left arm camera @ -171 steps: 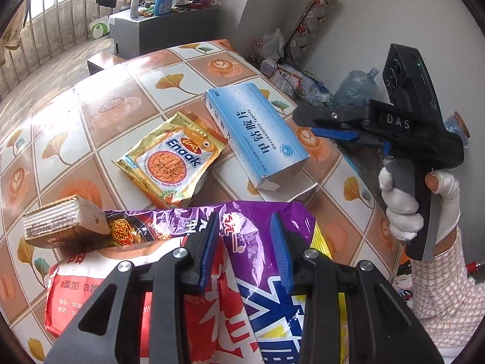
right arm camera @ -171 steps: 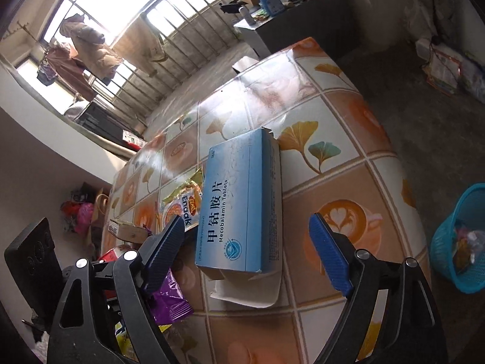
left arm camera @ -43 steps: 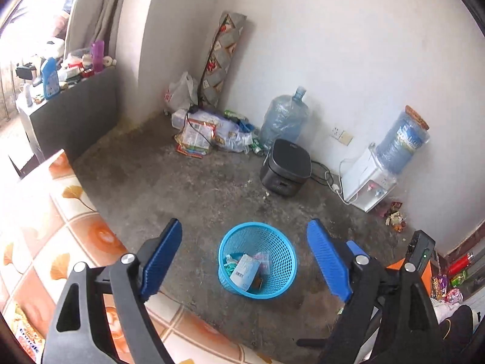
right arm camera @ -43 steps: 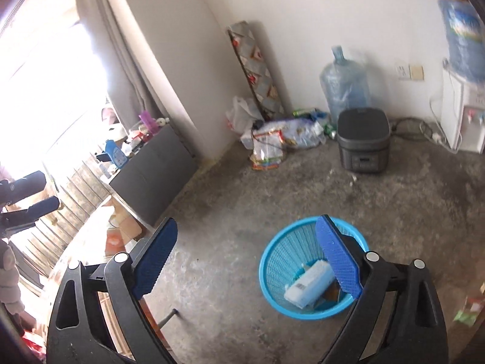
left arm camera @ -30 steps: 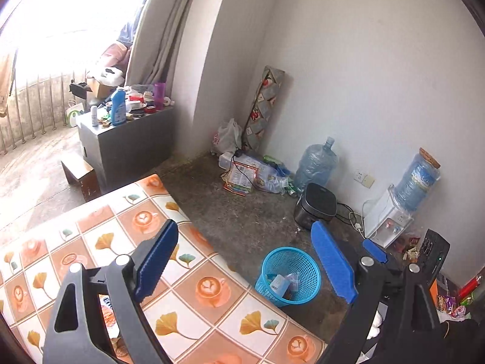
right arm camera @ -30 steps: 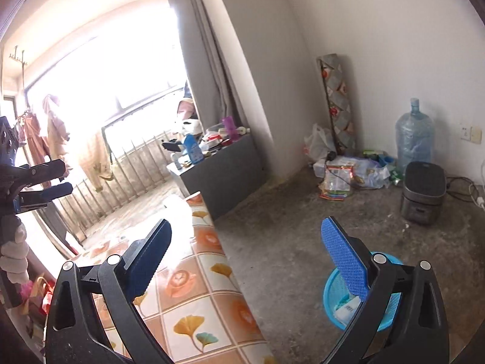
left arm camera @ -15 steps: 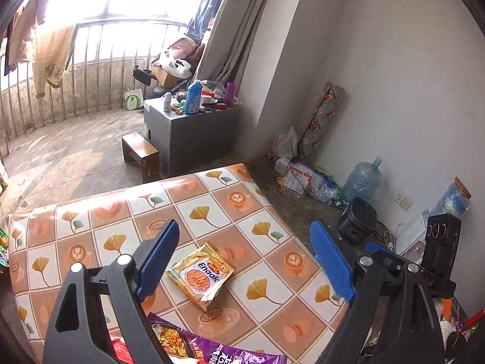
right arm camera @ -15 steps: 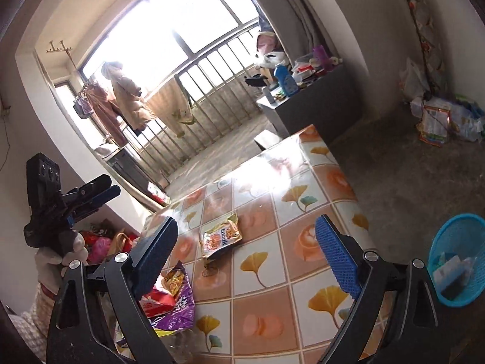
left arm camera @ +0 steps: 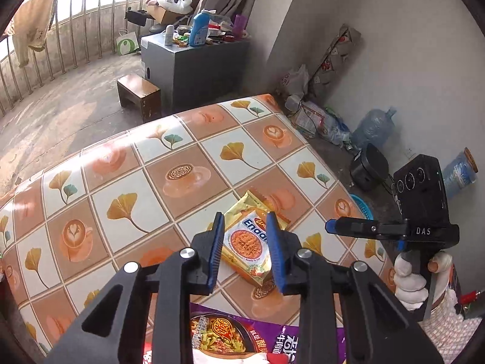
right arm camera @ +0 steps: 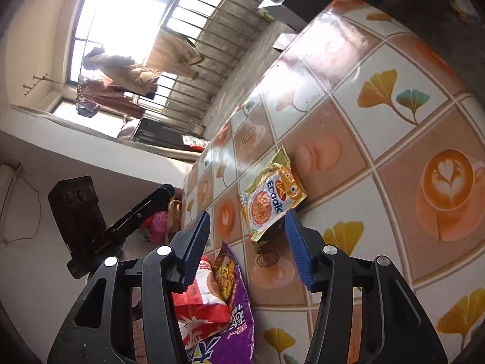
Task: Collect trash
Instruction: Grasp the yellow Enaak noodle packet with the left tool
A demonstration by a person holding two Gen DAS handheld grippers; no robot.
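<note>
Your left gripper (left arm camera: 245, 244) hangs over the tiled table (left arm camera: 127, 182), pointing steeply down at it. Its jaws are closing. The yellow Enaak snack packet (left arm camera: 248, 242) shows in the gap between the blue pads (left arm camera: 216, 248), but it lies flat on the table beyond them; the pads do not press on it, so nothing is gripped.

At the near table edge, under your left gripper, lie a purple noodle bag (left arm camera: 242, 338) and a red-and-white bag (right arm camera: 200, 300), the red one overlapping the purple one.

The Enaak snack packet rests near the middle of the table's near half, on an orange tile and a white tile, with its lower corner lifted slightly off the surface in the right wrist view.

Your right gripper (right arm camera: 247, 241) is held to the right of the packet in a white-gloved hand (left arm camera: 412, 279). Its jaws are closing as well. In its own view the packet's lower corner sits between the pad tips without touching either pad; no object is clamped.

Past the table's right edge, the rim of a blue basket (left arm camera: 360, 206) shows on the concrete floor, beside a black cooker (left arm camera: 368, 166) and a large water bottle (left arm camera: 374, 127) against the wall.
</note>
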